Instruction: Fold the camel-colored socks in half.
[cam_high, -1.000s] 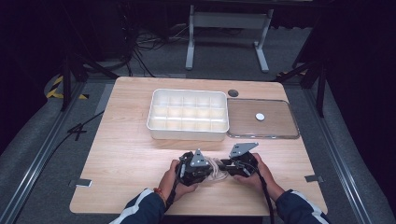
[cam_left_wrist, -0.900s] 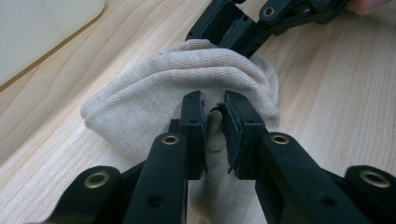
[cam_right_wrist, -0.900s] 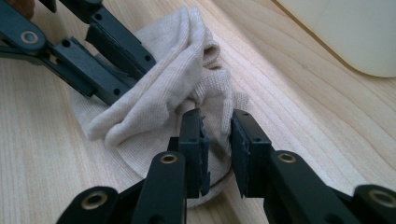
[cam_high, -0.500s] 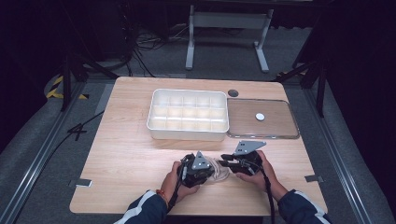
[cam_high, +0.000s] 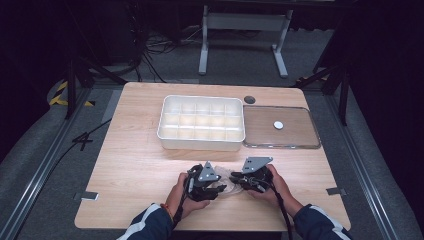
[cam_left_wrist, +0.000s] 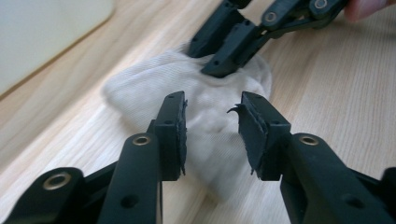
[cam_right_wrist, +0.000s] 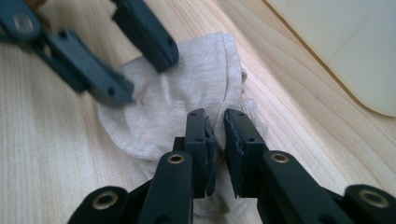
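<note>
A pale beige sock (cam_high: 228, 181) lies crumpled on the wooden table (cam_high: 140, 165) near its front edge, between my two grippers. In the left gripper view the sock (cam_left_wrist: 140, 88) lies under my left gripper (cam_left_wrist: 212, 112), whose jaws have just been opening and stand apart without pressing the fabric. My right gripper (cam_right_wrist: 215, 122) has just been closing, and its jaws pinch a fold of the sock (cam_right_wrist: 187, 88) at its near edge. My left gripper (cam_high: 220, 186) and right gripper (cam_high: 239, 181) face each other across the sock.
A white tray (cam_high: 201, 143) with several compartments stands behind the hands at mid-table. To its right lies a clear flat lid (cam_high: 300, 141) with a small white disc (cam_high: 278, 125) on it. A dark round hole (cam_high: 249, 99) marks the table's far side.
</note>
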